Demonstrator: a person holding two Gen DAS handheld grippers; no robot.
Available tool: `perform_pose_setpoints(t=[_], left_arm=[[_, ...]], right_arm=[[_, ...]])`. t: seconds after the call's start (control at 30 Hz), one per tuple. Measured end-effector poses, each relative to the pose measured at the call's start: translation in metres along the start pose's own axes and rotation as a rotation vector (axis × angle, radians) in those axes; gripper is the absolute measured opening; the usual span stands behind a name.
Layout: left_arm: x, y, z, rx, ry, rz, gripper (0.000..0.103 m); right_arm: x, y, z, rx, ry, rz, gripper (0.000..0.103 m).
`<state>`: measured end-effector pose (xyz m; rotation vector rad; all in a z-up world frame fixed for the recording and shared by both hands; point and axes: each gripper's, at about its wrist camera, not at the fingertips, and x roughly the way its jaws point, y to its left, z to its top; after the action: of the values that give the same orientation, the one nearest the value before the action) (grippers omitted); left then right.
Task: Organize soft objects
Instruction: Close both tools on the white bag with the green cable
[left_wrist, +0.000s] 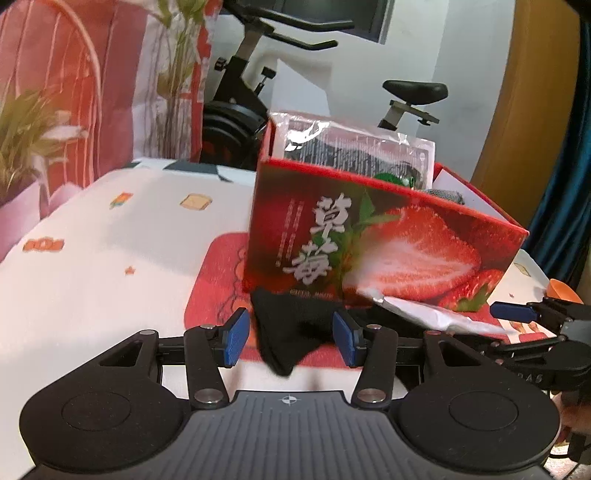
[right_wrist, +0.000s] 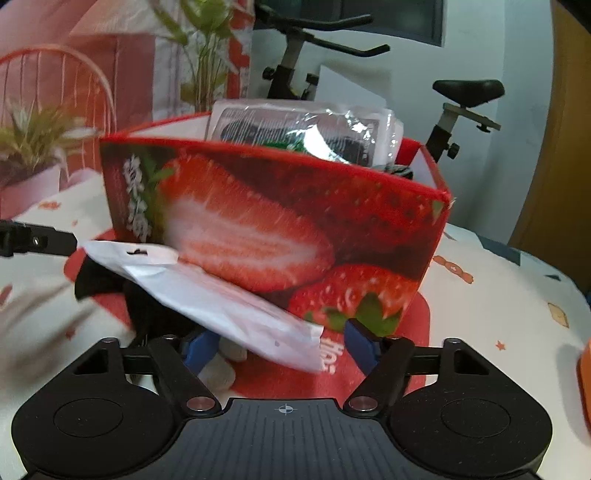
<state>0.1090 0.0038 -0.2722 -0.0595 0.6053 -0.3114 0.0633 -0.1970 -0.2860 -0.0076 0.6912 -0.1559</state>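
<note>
Black cloth (left_wrist: 284, 334), limp and folded like a sock, lies on the red mat (left_wrist: 218, 280) at the left foot of the strawberry box (left_wrist: 369, 243), between the spread fingers (left_wrist: 236, 338) of our left gripper (left_wrist: 291, 338), which hold nothing. We judge it light and floppy, best pinched at its thick middle so it does not trail. Further right, a white plastic packet (right_wrist: 229, 299) leans against the box front, sloping down over our right gripper (right_wrist: 282, 345); those fingers (right_wrist: 360, 343) stand apart around its lower end, not clamped. We expect the film to be slippery and crinkly, so a firm hold at the edge suits it. Similar packets (right_wrist: 295, 133) already stand inside the box.
</note>
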Motion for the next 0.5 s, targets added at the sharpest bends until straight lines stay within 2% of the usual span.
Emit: perform_pose_setpoints(t=[0.3, 0.5], left_arm=[[0.02, -0.013, 0.018, 0.093, -0.019, -0.109, 0.052], [0.035, -0.029, 0.024, 0.199, -0.03, -0.174, 0.053]], right_arm=[[0.006, -0.026, 0.01, 0.154, -0.027, 0.04, 0.052], [0.012, -0.034, 0.011, 0.185, -0.031, 0.051, 0.051]])
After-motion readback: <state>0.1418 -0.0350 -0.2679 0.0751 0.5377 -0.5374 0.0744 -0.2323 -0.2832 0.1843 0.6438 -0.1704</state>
